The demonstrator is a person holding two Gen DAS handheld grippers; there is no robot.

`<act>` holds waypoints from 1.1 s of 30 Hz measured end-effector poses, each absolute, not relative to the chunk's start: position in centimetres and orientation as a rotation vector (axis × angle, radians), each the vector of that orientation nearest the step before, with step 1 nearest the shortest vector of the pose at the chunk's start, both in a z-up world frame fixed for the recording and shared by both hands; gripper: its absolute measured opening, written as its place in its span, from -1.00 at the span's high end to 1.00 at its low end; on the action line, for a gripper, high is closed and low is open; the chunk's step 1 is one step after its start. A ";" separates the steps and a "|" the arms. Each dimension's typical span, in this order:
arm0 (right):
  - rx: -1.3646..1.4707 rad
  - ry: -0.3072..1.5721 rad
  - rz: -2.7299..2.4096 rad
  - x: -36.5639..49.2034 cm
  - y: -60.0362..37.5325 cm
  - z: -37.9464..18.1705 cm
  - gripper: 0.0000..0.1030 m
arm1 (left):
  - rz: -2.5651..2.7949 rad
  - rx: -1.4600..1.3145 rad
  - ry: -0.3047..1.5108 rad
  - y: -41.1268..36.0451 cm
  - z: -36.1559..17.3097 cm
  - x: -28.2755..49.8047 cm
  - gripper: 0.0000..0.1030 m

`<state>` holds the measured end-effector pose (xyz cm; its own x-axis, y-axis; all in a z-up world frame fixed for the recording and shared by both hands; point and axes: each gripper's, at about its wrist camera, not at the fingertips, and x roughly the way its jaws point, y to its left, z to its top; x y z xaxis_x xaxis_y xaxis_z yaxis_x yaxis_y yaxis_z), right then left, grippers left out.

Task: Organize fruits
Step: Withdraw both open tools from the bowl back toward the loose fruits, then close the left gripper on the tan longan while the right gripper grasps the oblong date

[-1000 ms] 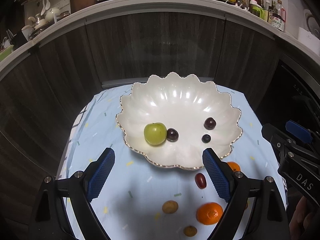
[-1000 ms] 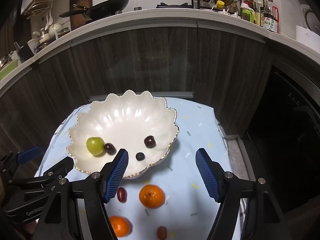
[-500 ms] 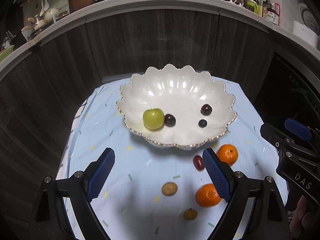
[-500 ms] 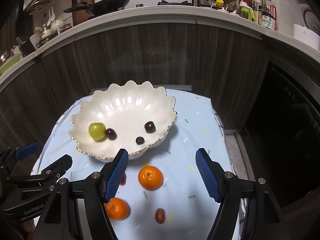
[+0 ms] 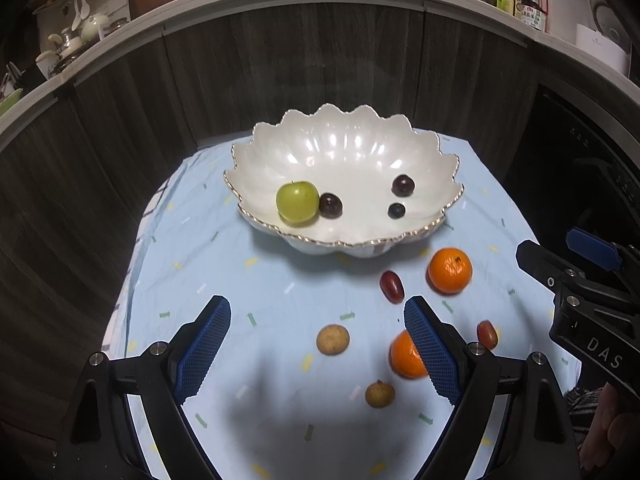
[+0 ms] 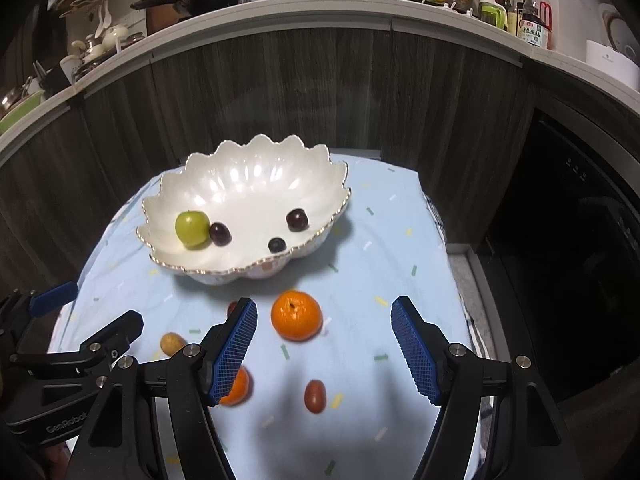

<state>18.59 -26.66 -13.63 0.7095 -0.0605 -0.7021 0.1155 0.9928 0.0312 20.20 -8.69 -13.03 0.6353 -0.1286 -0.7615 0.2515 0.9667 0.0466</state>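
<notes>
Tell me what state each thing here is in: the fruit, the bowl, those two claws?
White bowl: upright on the blue cloth, partly filled.
Green apple: in the bowl, touching a dark grape.
Two more dark fruits: in the bowl, apart.
Two oranges: on the cloth, outside the bowl.
Red grapes: on the cloth.
Two brown fruits: on the cloth.
Left claw: open, empty.
Right claw: open, empty.
</notes>
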 end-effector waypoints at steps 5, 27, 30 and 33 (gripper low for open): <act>0.072 0.796 -0.102 18.1 -26.8 -14.5 -0.37 | -0.231 0.167 0.872 -9.0 -14.1 19.5 -0.73; 0.079 0.875 -0.086 17.3 -26.5 -17.9 -0.37 | -0.283 0.193 0.976 -9.9 -18.6 17.8 -0.62; 0.077 0.885 -0.085 17.5 -26.5 -18.2 -0.37 | -0.292 0.195 0.992 -10.1 -19.2 17.8 -0.58; 0.079 0.898 -0.086 17.6 -26.5 -18.5 -0.37 | -0.297 0.199 0.999 -10.4 -19.6 17.7 -0.57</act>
